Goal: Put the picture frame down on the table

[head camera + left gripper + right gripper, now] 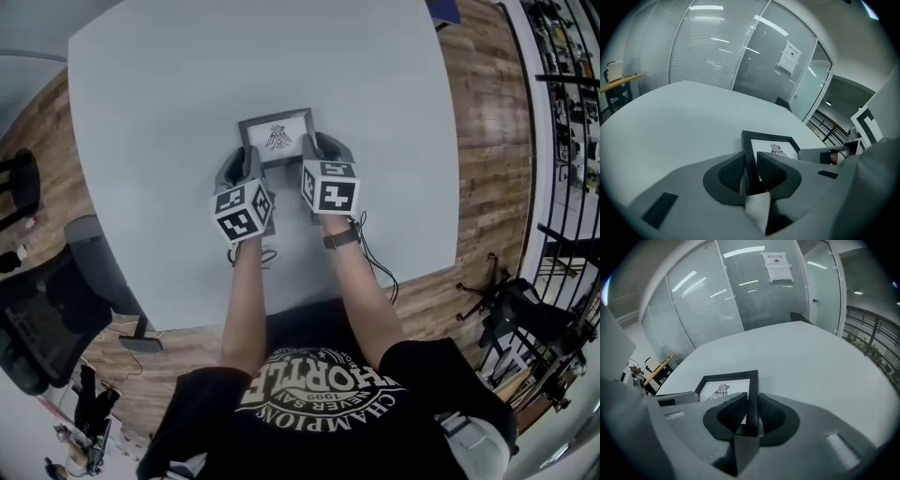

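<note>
A black picture frame [277,137] with a white print of a dark bird figure sits level near the middle of the grey table [169,112]. My left gripper [251,163] is shut on its left side bar, and my right gripper [313,152] is shut on its right side bar. In the left gripper view the frame [774,146] runs forward from between the pads of the left gripper [751,169]. In the right gripper view the frame [725,386] runs forward from the right gripper [752,411]. I cannot tell whether the frame touches the tabletop.
Dark office chairs stand on the wooden floor at the left [37,309] and right [511,309] of the table. A cable [377,264] hangs over the table's near edge. Glass walls with blinds [717,47] lie beyond the far side.
</note>
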